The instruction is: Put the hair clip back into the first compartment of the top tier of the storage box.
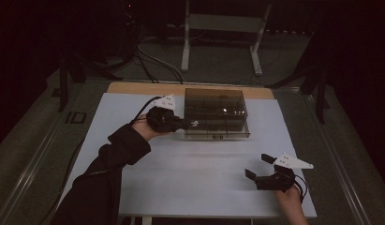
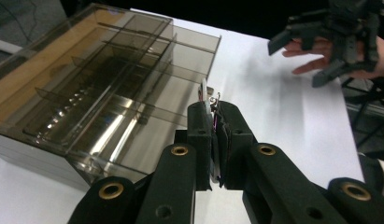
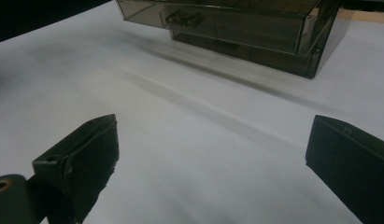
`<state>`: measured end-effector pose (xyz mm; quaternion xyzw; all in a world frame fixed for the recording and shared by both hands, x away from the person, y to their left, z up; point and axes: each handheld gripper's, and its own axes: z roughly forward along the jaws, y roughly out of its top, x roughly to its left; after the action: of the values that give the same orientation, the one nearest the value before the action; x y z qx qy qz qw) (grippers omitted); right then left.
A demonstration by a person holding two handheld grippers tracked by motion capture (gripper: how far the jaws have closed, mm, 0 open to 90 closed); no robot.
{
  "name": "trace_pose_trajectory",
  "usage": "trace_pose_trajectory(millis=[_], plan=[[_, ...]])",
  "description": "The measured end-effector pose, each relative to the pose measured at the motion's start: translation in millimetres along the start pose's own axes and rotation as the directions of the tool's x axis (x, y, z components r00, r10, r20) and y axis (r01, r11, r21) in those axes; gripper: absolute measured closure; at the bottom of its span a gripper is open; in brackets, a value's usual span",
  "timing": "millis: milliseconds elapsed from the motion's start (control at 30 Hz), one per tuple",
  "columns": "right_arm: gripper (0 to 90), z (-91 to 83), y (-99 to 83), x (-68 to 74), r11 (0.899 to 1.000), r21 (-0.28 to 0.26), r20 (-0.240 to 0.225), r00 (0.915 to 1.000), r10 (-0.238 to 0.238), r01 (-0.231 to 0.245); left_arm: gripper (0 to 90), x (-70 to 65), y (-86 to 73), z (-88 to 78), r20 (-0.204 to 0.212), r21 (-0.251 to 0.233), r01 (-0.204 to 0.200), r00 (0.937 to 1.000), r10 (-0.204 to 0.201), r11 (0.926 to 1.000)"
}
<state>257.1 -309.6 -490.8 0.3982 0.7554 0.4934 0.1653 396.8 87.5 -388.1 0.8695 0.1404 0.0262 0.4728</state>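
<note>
Dark room, grey floor [image 1: 218,65], white metal frame [image 1: 223,23], cables [image 1: 143,56]

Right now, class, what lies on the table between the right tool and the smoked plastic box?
Nothing: in the high view the white table is bare between the right tool and the box; the right gripper view shows the same.

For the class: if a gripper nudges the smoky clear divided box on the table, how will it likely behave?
The box looks like thin rigid plastic, so probably light and stiff. Low, wide and flat-bottomed on the smooth white table, it would likely slide rather than tip. Its glossy walls may be slippery to grip.
</note>
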Motion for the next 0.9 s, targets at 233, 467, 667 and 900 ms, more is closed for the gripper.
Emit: trace_pose_trajectory(millis=[233,467,667,900], plan=[[2.5,-0.5,0.2,0.2,1.0,-0.003,0.003,1.0,-0.001,0.001,86.7,2.5,1.7,10.9,-0.022,-0.013,0.031,0.9993,-0.031,0.9994],[2.5,-0.7,0.4,0.5,1.0,-0.004,0.002,1.0,-0.007,0.007,86.7,7.2,-5.7,24.0,-0.032,-0.029,0.098,0.9946,-0.099,0.9948],[2.4,-1.1,0.4,0.3,1.0,-0.004,0.001,1.0,-0.005,0.005,86.7,10.0,-6.5,31.6,-0.073,-0.014,0.123,0.9897,-0.124,0.9923],[2.4,-1.0,0.3,0.2,1.0,-0.001,0.001,1.0,-0.006,0.006,86.7,13.0,-8.8,40.0,-0.117,-0.017,0.181,0.9764,-0.182,0.9834]])
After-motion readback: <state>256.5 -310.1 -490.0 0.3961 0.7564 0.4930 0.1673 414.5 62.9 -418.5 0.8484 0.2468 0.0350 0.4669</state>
